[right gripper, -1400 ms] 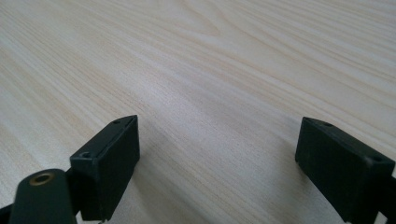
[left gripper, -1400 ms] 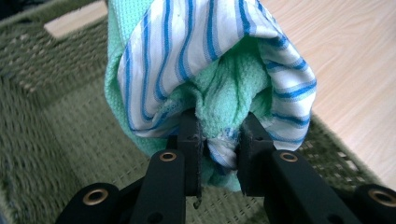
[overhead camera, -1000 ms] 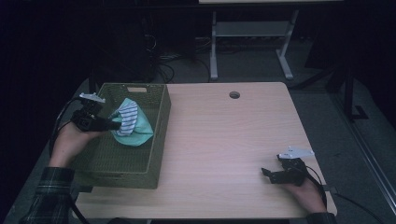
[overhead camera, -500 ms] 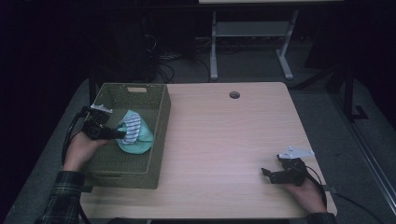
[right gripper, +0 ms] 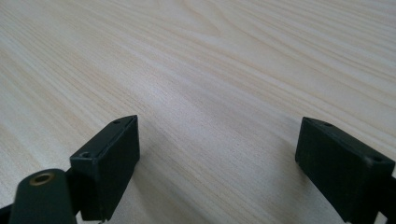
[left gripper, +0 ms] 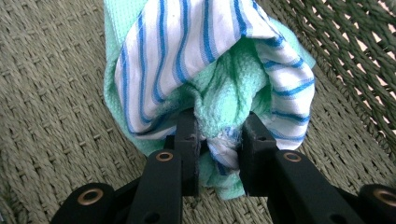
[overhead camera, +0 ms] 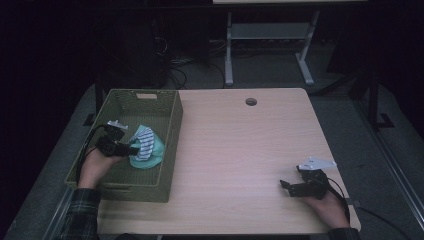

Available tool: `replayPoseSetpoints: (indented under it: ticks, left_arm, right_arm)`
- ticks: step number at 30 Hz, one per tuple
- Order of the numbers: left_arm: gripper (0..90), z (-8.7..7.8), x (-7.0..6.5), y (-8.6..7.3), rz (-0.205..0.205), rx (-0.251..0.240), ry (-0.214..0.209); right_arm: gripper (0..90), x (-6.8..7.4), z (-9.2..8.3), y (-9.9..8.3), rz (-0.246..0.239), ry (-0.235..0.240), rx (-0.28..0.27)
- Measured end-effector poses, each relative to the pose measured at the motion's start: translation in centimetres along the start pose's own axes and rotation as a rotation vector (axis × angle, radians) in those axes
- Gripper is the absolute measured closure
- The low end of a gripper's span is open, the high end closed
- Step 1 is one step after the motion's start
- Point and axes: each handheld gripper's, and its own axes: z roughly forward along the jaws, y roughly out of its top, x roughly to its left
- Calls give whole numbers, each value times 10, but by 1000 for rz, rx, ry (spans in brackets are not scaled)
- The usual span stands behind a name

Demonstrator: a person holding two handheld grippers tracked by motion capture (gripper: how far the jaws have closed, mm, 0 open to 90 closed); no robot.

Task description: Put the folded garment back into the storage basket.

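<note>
- One bundled cloth, mint-green towelling wrapped with a white piece striped in blue, lying in the basket on its woven floor, towards the basket's right wall and about midway between its near and far ends.
- One left gripper, inside the basket at the cloth's left side; fingers narrowly apart and pinching a fold of the cloth between them, with fabric bulging out past both pads.
- One hand carrying that gripper, reaching in over the basket's near left rim, with a plaid sleeve at the near edge.
- One olive-green woven basket, rectangular, with a handle slot in its far wall, standing on the left end of the worktop.
- One worktop of pale wood grain, with a round cable hole near its far edge.
- One right gripper, low over the bare worktop at the near right corner, well apart from the basket; fingers spread wide, with nothing between them.
- One metal stand on the floor beyond the far edge, with cables beside it.
</note>
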Motion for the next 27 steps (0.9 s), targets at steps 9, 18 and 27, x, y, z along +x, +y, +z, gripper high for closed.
replayPoseSetpoints:
  ticks: [9,18,27]
  left_arm:
    - [674,6,0,-5,18,44,37]
    - [388,8,4,-6,14,57,63]
    - [328,-14,-1,5,46,-3,79]
  right_arm:
    - [134,0,0,0,3,-1,-1]
    - [134,0,0,0,3,0,-1]
    - [135,0,0,0,3,0,-1]
